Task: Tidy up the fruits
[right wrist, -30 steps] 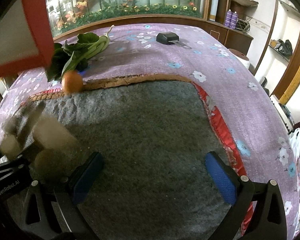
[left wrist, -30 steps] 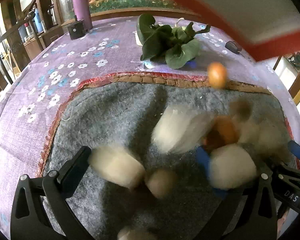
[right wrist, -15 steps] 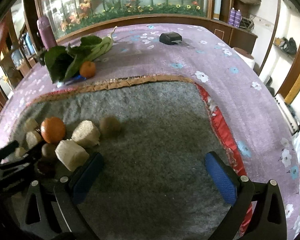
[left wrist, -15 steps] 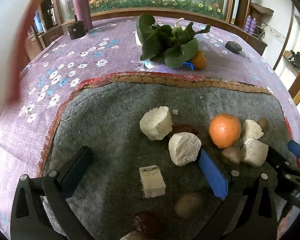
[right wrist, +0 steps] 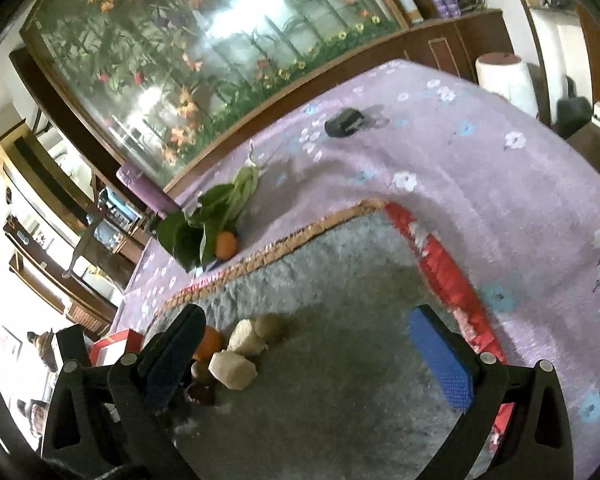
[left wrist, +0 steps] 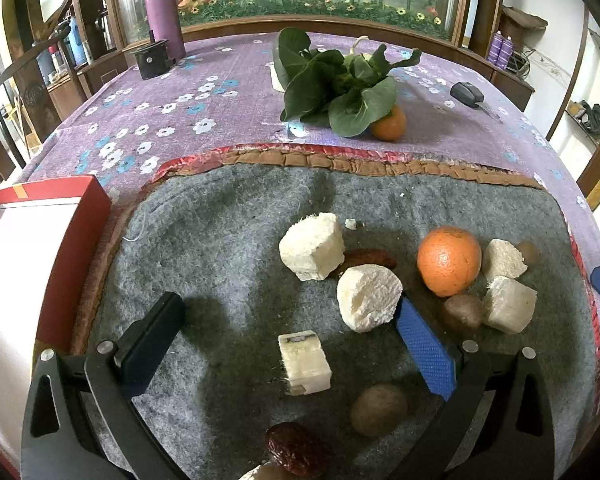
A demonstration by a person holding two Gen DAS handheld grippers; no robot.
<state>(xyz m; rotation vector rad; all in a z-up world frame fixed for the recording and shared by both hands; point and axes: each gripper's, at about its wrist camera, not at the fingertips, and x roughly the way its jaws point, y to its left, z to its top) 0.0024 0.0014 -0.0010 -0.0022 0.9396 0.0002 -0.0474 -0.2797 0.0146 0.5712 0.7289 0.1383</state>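
I see the fruit scattered on the grey felt mat (left wrist: 228,240) ahead of my left gripper (left wrist: 288,344): a big orange (left wrist: 449,260) sits ahead and right of its blue right finger (left wrist: 425,354), with pale white chunks just beside it on the far side, one squarish chunk (left wrist: 508,304) and a smaller one (left wrist: 502,258). A small brown fruit (left wrist: 462,310) lies between the orange and the squarish chunk, close to both. Nearer the middle, a round white chunk (left wrist: 368,298) is touching the tip of that blue finger, another white chunk (left wrist: 312,246) lies just beyond it, and a reddish-brown piece (left wrist: 366,258) shows between the two. Between the fingers lies a small cube-shaped piece (left wrist: 304,362), untouched; closer to me are a brown round fruit (left wrist: 378,410) and a wrinkled red date (left wrist: 296,454). The left gripper's jaws stand wide apart, holding nothing. My right gripper (right wrist: 312,354) is tilted, its jaws also wide apart and empty, with the fruit cluster beside its left finger. Far ahead, off the mat, a small orange (left wrist: 389,124) rests against leafy greens (left wrist: 336,80) on the purple flowered tabletop (left wrist: 180,112). Left of the left gripper is a red box (left wrist: 60,248) with a white inside. A purple bottle (left wrist: 162,8) stands at the far edge.
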